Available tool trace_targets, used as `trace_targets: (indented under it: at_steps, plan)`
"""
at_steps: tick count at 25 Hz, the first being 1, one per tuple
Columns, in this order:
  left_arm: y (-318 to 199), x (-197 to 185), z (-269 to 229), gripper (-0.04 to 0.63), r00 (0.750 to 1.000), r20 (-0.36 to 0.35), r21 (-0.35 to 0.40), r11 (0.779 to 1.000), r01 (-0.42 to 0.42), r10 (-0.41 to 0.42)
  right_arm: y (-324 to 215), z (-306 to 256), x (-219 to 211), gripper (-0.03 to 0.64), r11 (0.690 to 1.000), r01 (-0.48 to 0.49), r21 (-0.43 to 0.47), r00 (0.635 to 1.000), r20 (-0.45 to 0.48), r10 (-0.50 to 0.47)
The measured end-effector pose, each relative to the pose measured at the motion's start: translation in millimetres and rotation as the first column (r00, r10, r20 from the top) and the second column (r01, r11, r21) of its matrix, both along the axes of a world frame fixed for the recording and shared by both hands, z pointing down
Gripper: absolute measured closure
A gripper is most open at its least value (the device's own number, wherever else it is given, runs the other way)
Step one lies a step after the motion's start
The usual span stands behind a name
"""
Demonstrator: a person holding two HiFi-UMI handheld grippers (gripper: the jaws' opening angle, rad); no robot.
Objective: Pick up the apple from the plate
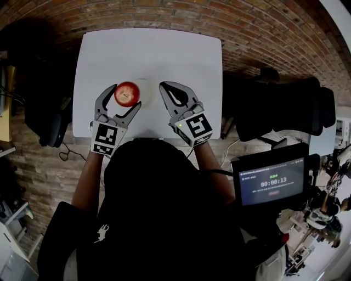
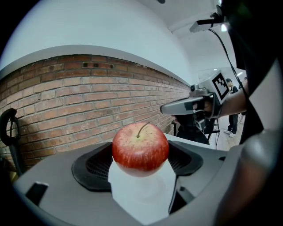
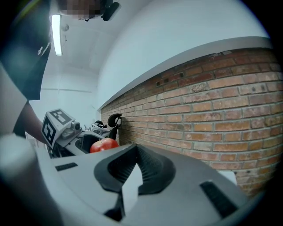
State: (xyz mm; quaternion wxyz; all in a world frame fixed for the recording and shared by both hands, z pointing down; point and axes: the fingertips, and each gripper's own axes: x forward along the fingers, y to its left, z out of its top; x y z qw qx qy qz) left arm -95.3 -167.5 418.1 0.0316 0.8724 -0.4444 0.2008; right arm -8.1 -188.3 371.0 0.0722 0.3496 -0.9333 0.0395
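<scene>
A red apple point(image 1: 126, 93) point(image 2: 140, 147) is over the left part of a white plate point(image 1: 145, 90) point(image 2: 142, 190) on the white table point(image 1: 148, 49). My left gripper point(image 1: 123, 99) point(image 2: 140, 155) has a jaw on each side of the apple, its black pads point(image 2: 93, 164) pressed against it. My right gripper point(image 1: 165, 86) point(image 3: 132, 173) hovers just right of the plate with its jaws together and nothing between them. The right gripper view shows the apple point(image 3: 104, 145) far off to the left inside the left gripper point(image 3: 66, 132).
A brick surface point(image 1: 164, 13) surrounds the table. A black chair point(image 1: 285, 110) stands to the right and a screen showing a timer point(image 1: 269, 182) is at lower right. A dark object point(image 1: 52, 129) leans at the table's left side.
</scene>
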Motion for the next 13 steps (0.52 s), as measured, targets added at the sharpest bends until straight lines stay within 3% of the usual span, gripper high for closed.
trace_targets:
  at_steps: [13]
  plan:
    - [-3.0,9.0,6.4,0.212,0.999,-0.002,-0.016,0.999,-0.038,0.038,-2.9,8.3,5.9,0.614,1.000,-0.021,-0.015,0.999,-0.028,0.020]
